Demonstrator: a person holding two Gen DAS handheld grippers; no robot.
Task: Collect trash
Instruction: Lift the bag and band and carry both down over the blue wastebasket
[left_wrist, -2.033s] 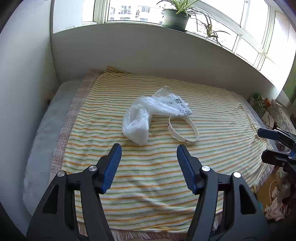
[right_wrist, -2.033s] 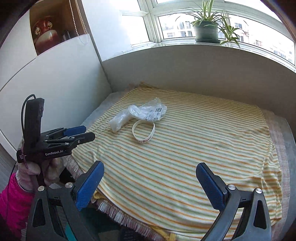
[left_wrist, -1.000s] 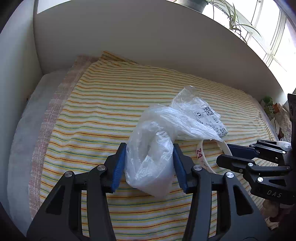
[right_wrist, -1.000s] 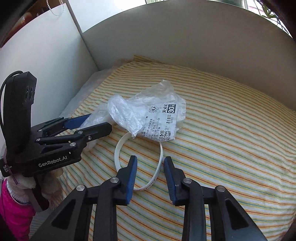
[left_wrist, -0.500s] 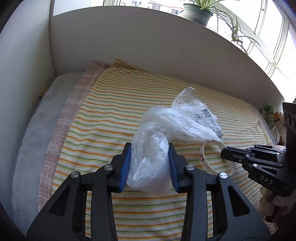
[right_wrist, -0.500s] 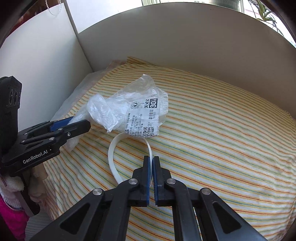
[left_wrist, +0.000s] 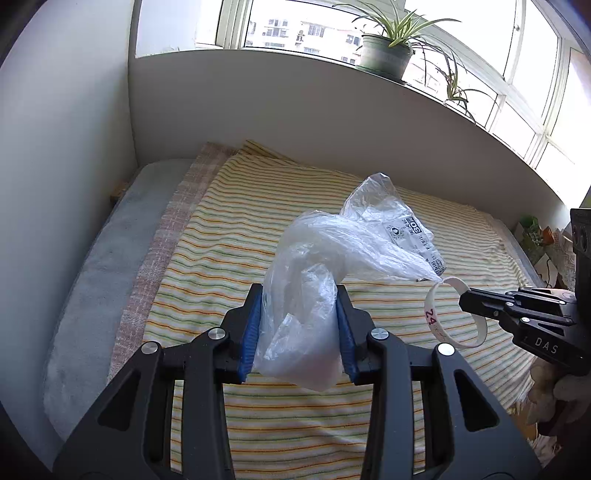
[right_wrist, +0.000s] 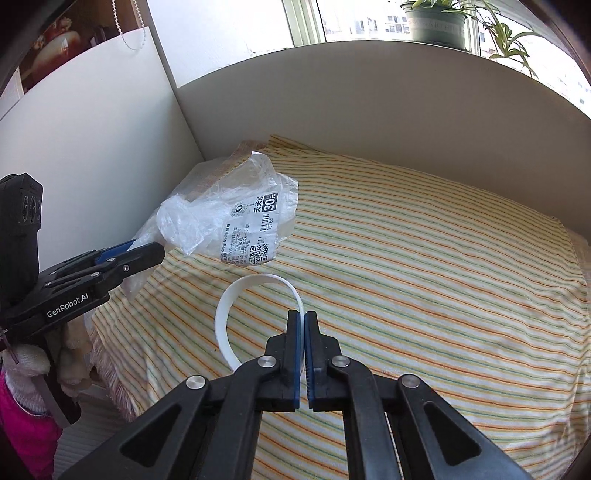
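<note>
My left gripper (left_wrist: 299, 295) is shut on a crumpled clear plastic bag (left_wrist: 332, 258) with a printed label and holds it above the striped bed cover (left_wrist: 229, 258). The bag also shows in the right wrist view (right_wrist: 229, 218), hanging from the left gripper (right_wrist: 147, 247). My right gripper (right_wrist: 304, 317) is shut on a white plastic band loop (right_wrist: 236, 295) and holds it above the bed. In the left wrist view the band (left_wrist: 436, 299) hangs from the right gripper (left_wrist: 467, 297) at the right.
The bed is boxed in by a white wall (left_wrist: 66, 147) at the left and a grey ledge (left_wrist: 332, 110) behind. A potted plant (left_wrist: 384, 48) stands on the sill. Clutter (left_wrist: 532, 236) lies beyond the bed's right side.
Both grippers closed on their items and lifted them: the left raised the plastic bag off the bed, the right closed on the white band and raised it.
</note>
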